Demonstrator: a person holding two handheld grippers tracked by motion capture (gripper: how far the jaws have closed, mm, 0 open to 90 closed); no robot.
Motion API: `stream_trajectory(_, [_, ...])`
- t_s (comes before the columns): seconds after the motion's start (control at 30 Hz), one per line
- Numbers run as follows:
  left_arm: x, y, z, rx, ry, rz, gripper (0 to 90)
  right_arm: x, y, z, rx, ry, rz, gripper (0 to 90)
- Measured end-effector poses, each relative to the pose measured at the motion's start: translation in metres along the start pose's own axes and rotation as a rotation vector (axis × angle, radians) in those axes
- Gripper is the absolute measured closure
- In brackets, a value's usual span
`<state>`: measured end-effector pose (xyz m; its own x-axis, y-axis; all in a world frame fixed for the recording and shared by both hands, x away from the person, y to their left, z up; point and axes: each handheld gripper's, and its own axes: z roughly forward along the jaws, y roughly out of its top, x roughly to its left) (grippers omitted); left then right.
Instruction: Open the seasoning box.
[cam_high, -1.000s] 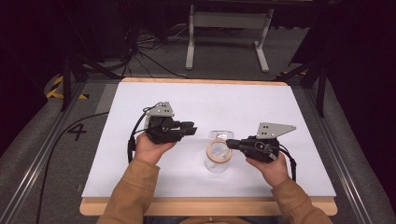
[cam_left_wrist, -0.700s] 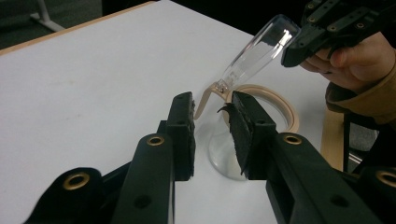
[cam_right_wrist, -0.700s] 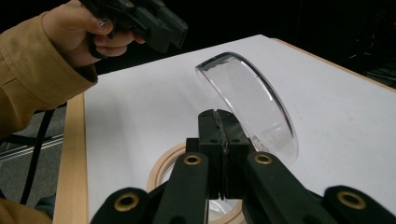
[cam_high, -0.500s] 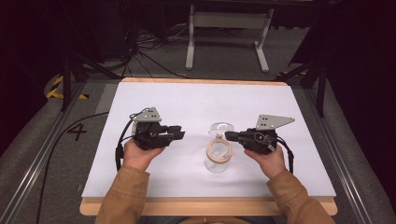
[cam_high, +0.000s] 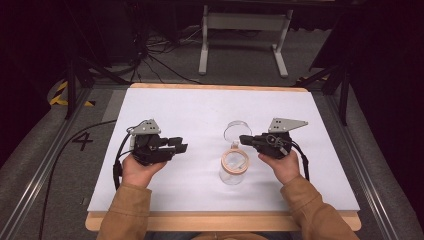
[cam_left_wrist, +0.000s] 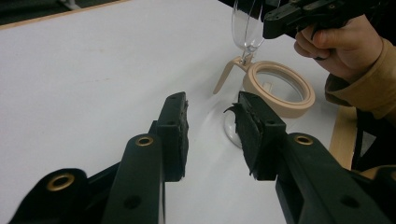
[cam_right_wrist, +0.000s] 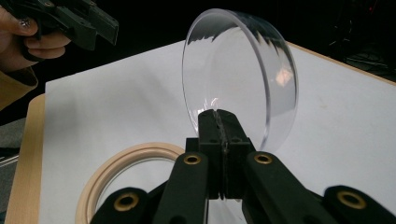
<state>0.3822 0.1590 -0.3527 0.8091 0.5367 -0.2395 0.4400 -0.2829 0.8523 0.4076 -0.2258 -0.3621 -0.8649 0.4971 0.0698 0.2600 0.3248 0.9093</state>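
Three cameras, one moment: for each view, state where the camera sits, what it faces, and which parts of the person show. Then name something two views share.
High view: above the person's side, looking forward and down on the white table; both forearms, hands and each hand-held gripper show.
Left gripper view: rides the left hand-held gripper, jaws apart, facing the jar and the right hand.
Right gripper view: rides the right hand-held gripper, shut on the clear lid; left hand far off.
Shared: the jar's tan rim.

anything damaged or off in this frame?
Yes: the pad on the left tool is torn, ragged and peeling off one finger. Otherwise normal: the right tool pinches the clear lid, tilted up above the jar.
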Motion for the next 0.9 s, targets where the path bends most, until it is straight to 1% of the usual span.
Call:
stream_trajectory(0.03, [0.000, 0.000, 0.000, -0.009, -0.002, 0.000, 63.7, 0.001, 0.001, 0.000, -0.003, 0.009, -0.002, 89.5])
stream_trajectory(0.1, [0.001, 0.000, 0.001, -0.010, 0.000, 0.002, 63.6, 0.003, 0.002, -0.001, -0.008, 0.011, -0.007, 89.4])
stream_trajectory(0.17, [0.000, 0.000, 0.001, -0.004, 0.001, -0.004, 63.1, 0.005, 0.005, -0.004, -0.021, 0.018, -0.016, 89.4])
stream_trajectory(0.27, [0.002, 0.000, 0.001, 0.002, 0.012, 0.003, 61.7, 0.009, 0.009, -0.010, -0.035, 0.020, -0.034, 89.3])
stream_trajectory(0.3, [0.003, 0.001, 0.002, 0.004, 0.018, 0.006, 60.3, 0.010, 0.010, -0.012, -0.038, 0.019, -0.040, 89.2])
stream_trajectory(0.33, [0.002, 0.001, 0.004, -0.001, 0.026, 0.001, 57.6, 0.011, 0.011, -0.016, -0.045, 0.013, -0.047, 89.0])
stream_trajectory(0.4, [0.002, 0.002, 0.007, 0.021, 0.058, 0.011, 52.5, 0.011, 0.013, -0.023, -0.056, 0.004, -0.057, 87.5])
stream_trajectory(0.47, [0.001, 0.002, 0.008, 0.023, 0.060, 0.019, 50.7, 0.010, 0.014, -0.026, -0.062, -0.001, -0.058, 87.3])
stream_trajectory(0.5, [0.002, 0.003, 0.008, 0.022, 0.063, 0.029, 50.7, 0.009, 0.015, -0.030, -0.066, -0.009, -0.058, 86.9])
stream_trajectory(0.53, [0.001, 0.003, 0.008, 0.017, 0.064, 0.016, 50.0, 0.009, 0.015, -0.034, -0.067, -0.017, -0.056, 86.6])
stream_trajectory(0.57, [0.001, 0.004, 0.007, 0.014, 0.068, 0.026, 49.4, 0.007, 0.016, -0.037, -0.072, -0.026, -0.058, 85.9])
stream_trajectory(0.6, [0.001, 0.005, 0.006, 0.009, 0.074, 0.021, 48.2, 0.005, 0.016, -0.045, -0.073, -0.034, -0.055, 84.9])
stream_trajectory(0.63, [0.001, 0.005, 0.006, 0.009, 0.074, 0.021, 48.0, 0.004, 0.016, -0.048, -0.072, -0.038, -0.051, 84.5])
stream_trajectory(0.7, [0.003, 0.004, 0.005, 0.004, 0.097, 0.006, 47.4, 0.001, 0.015, -0.055, -0.076, -0.055, -0.049, 83.2])
stream_trajectory(0.73, [0.004, 0.004, 0.005, 0.003, 0.108, 0.013, 46.7, -0.002, 0.014, -0.059, -0.077, -0.066, -0.048, 82.8])
stream_trajectory(0.77, [0.004, 0.004, 0.005, 0.003, 0.108, 0.013, 46.0, -0.002, 0.014, -0.059, -0.077, -0.066, -0.048, 82.8])
stream_trajectory(0.8, [0.006, 0.003, 0.005, 0.008, 0.117, 0.008, 45.3, -0.006, 0.013, -0.065, -0.066, -0.095, -0.045, 81.6])
stream_trajectory(0.83, [0.006, 0.003, 0.004, 0.012, 0.121, -0.001, 45.3, -0.006, 0.013, -0.065, -0.066, -0.095, -0.045, 81.6])
stream_trajectory(0.87, [0.009, 0.002, 0.004, 0.012, 0.150, 0.000, 44.8, -0.012, 0.010, -0.070, -0.061, -0.108, -0.028, 80.2])
stream_trajectory(0.9, [0.009, 0.002, 0.004, 0.012, 0.150, 0.000, 44.5, -0.012, 0.010, -0.070, -0.061, -0.108, -0.028, 80.2])
